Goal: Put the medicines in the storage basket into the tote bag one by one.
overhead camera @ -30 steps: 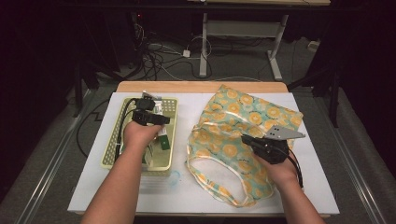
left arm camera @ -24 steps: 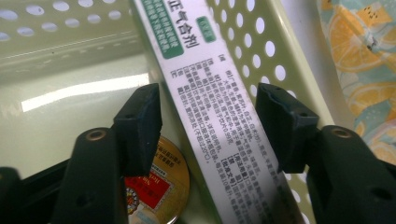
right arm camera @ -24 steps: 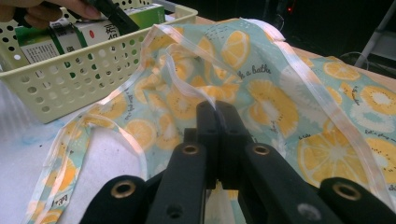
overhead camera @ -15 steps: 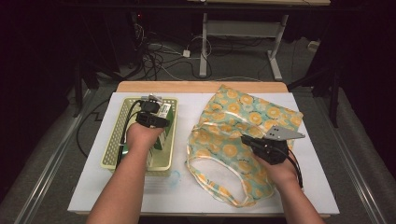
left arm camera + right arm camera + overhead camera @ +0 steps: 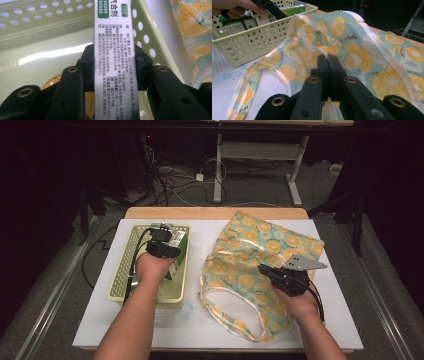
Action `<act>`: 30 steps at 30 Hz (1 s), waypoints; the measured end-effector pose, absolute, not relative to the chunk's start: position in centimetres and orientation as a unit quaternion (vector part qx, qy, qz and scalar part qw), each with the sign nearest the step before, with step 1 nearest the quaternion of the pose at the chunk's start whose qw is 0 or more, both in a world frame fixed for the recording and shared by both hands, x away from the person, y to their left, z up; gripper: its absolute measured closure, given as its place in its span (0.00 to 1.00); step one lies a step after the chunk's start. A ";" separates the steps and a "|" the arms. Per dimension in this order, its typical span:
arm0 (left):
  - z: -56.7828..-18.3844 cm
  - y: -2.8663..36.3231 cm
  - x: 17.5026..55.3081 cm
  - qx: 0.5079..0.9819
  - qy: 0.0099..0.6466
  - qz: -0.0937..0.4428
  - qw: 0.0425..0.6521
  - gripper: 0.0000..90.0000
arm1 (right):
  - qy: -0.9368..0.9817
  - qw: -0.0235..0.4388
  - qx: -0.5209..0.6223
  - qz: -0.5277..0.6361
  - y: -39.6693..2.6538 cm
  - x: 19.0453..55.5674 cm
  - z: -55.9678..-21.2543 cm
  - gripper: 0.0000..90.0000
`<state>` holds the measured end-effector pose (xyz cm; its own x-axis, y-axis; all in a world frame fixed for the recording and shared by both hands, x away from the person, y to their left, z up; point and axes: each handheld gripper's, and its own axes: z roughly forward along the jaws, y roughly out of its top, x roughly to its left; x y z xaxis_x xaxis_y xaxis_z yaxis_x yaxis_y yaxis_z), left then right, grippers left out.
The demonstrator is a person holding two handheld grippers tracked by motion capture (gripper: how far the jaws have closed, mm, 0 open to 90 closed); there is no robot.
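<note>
Jaws of your left gripper (image 5: pixel 115 58) have just been closing and now sit against both sides of a white and green printed box (image 5: pixel 114 50), which stands on end in the pale green perforated basket (image 5: pixel 125 265); standing it upright leaves its narrow faces free for the pads, which is likely why you take it from above. Basket rests on the left half of the white table (image 5: pixel 100 320), just beside the bag. Your right gripper (image 5: pixel 328 61) is pinched together on the rim of the orange-print cloth bag (image 5: pixel 367 57), presumably to hold the mouth up for loading. Your left forearm reaches forward with the wrist bent down into the basket. Your right hand (image 5: pixel 302 302) rests low over the bag, gripper pointing toward the basket.
</note>
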<state>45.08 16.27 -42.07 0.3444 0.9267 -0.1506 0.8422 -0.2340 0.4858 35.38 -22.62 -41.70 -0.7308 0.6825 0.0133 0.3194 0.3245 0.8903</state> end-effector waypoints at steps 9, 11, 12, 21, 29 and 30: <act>-40.9 16.7 44.4 0.774 0.556 0.111 0.282 0.68 | 0.789 0.184 0.315 0.495 -22.6 35.3 -41.5 1.00; -40.7 16.8 44.1 0.775 0.550 0.119 0.288 0.68 | 0.787 0.182 0.317 0.497 -22.7 35.3 -41.4 1.00; -40.6 16.8 44.0 0.774 0.547 0.123 0.294 0.68 | 0.786 0.182 0.317 0.498 -22.7 35.3 -41.4 1.00; -40.0 17.7 42.4 0.762 0.536 0.137 0.337 0.68 | 0.785 0.182 0.319 0.498 -22.8 35.3 -41.4 1.00; -38.8 18.4 40.5 0.746 0.526 0.143 0.382 0.68 | 0.784 0.180 0.316 0.503 -22.7 35.3 -41.3 1.00; -38.7 18.4 40.3 0.746 0.523 0.148 0.385 0.68 | 0.784 0.181 0.315 0.503 -22.7 35.3 -41.3 1.00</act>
<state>40.32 18.37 -38.69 0.4091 0.8941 -0.1822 0.6666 -0.1565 0.7288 35.26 -22.70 -41.28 -0.7359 0.6763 0.0332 0.3126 0.2959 0.9026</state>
